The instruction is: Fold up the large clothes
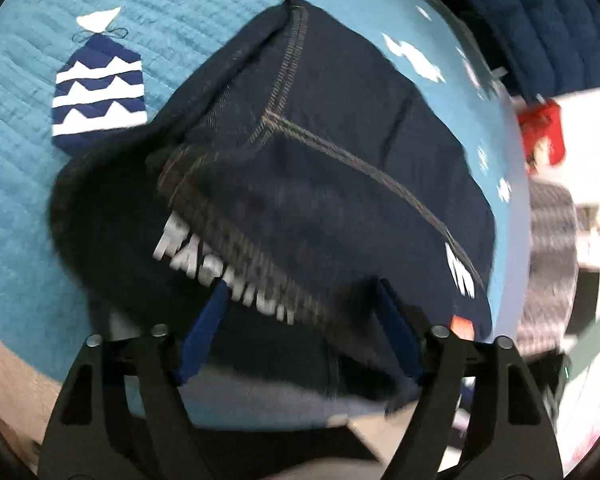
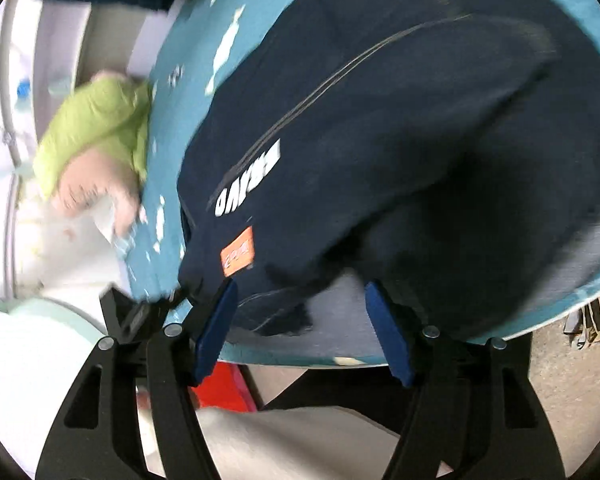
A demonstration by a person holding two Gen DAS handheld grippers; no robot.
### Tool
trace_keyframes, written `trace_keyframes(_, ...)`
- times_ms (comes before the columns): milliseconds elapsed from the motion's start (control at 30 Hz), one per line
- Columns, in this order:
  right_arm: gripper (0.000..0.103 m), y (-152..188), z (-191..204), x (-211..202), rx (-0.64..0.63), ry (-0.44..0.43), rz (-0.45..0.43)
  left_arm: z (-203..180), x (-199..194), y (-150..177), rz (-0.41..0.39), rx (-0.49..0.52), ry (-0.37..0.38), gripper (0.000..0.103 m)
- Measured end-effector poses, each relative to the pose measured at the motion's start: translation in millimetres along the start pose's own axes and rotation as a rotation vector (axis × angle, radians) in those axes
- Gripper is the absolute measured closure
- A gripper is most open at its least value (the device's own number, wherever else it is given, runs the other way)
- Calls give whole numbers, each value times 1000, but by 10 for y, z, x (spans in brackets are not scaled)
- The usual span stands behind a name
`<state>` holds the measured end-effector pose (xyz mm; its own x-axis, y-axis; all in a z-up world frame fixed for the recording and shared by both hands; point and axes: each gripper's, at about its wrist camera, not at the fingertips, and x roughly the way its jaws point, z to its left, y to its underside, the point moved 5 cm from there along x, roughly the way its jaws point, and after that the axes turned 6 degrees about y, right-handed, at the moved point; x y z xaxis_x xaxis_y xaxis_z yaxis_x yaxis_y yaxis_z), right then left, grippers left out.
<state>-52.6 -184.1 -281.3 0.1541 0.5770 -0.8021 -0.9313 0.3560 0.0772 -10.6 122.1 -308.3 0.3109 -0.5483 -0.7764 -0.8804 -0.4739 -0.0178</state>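
Blue quilted bedding (image 1: 28, 152) with white shapes and a striped navy patch (image 1: 100, 92) lies under the work, and a green bundle (image 2: 96, 128) sits off its edge in the right view. On it rests the dark navy garment (image 1: 320, 152), already bunched into a thick, partly folded mound with white lettering and an orange tag (image 2: 238, 252) showing.

Your left gripper (image 1: 300, 304) has its jaws spread wide, with the near edge of the cloth draped between the blue pads (image 1: 208, 324), not pinched. Your right gripper (image 2: 300, 300) is spread the same way at the hem by the tag.

If you close now, you will likely catch only the top layer, and the lower layers would slide and undo the fold. Both views are blurred, so a hasty grab could also snag the bedding.
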Motion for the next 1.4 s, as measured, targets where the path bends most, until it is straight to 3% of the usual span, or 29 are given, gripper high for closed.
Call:
trace_keyframes(33, 40, 15, 57, 78, 7, 7, 20, -13, 49, -26, 5, -15, 15, 67)
trace_keyframes(67, 40, 15, 84, 136, 22, 15, 41, -34, 94, -53, 15, -33, 23, 77)
trace_keyframes(167, 40, 67, 210, 283, 41, 15, 69, -184, 36, -113, -28, 26, -4, 85)
trace_keyframes(267, 40, 38, 313, 410, 70, 20, 49, -411, -220, -129, -81, 126, 11, 89)
trace_keyframes(400, 42, -167, 417, 517, 80, -24, -60, -617, -456, -127, -100, 127, 91, 91)
trace_keyframes(500, 55, -311, 515, 574, 78, -91, -131, -729, -622, -77, -136, 159, 125, 93)
trace_keyframes(600, 71, -417, 694, 368, 24, -257, -250, -795, -720, -65, -162, 179, 115, 94)
trace_keyframes(700, 74, -423, 861, 71, -81, -391, -340, -851, -858, -31, -166, 192, 187, 94)
trace_keyframes(767, 76, -373, 881, -38, -128, -467, -347, -907, -879, 26, -164, 216, 190, 94)
trace_keyframes(833, 76, -304, 794, -35, -147, -497, -333, -913, -867, 62, -157, 244, 184, 94)
trace_keyframes(900, 75, -203, 573, 245, -150, -350, -236, -816, -757, 98, -135, 261, 144, 94)
trace_keyframes(1000, 65, 17, 176, 698, -48, -135, 5, -510, -456, 161, -23, 174, 95, 94)
trace_keyframes(1067, 48, 50, 156, 681, -36, -90, 28, -409, -347, 193, -6, 146, 55, 94)
trace_keyframes(1100, 46, 66, 241, 622, -74, -61, 42, -404, -339, 193, -11, 150, 48, 94)
trace_keyframes(1233, 24, 144, 507, 546, -21, -180, 150, -521, -384, 127, -34, 168, 75, 93)
trace_keyframes(1400, 24, 141, 430, 911, 115, -184, 262, -786, -483, 45, -71, 213, 107, 93)
